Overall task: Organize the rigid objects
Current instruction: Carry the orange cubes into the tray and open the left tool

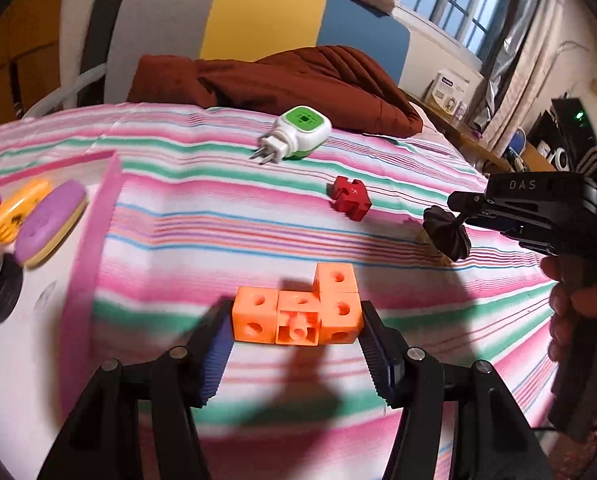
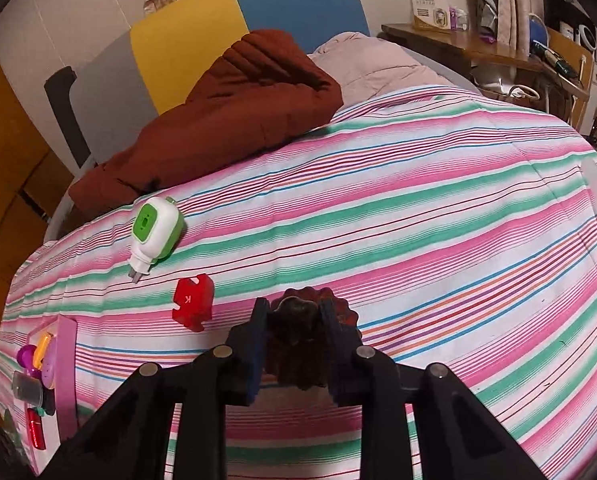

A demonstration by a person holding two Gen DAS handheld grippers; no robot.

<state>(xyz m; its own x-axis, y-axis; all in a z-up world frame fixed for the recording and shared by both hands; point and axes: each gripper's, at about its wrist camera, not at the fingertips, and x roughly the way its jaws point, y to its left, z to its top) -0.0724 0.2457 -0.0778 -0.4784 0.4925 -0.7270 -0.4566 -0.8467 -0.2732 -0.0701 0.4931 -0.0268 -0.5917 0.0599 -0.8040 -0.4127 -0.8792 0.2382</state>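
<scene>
My left gripper [image 1: 297, 328] is shut on an orange block cluster [image 1: 298, 308] of linked cubes, held above the striped bedsheet. My right gripper [image 2: 294, 312] is shut on a dark scalloped mould [image 2: 298, 344]; it also shows in the left wrist view [image 1: 448, 236] at the right, with the mould at its tip. A red puzzle-shaped block [image 1: 350, 197] [image 2: 192, 302] and a green-and-white plug-in device [image 1: 298, 132] [image 2: 154, 232] lie on the sheet. A pink-rimmed tray [image 1: 94, 240] [image 2: 66, 364] at the left holds a purple oval piece [image 1: 50, 220], an orange piece [image 1: 18, 210] and other small items.
A brown quilt [image 1: 282, 80] [image 2: 226, 120] lies at the far side of the bed against a grey, yellow and blue headboard [image 1: 258, 16]. A wooden shelf with boxes [image 2: 458, 36] stands at the far right. A pink blanket [image 2: 378, 64] lies beside the quilt.
</scene>
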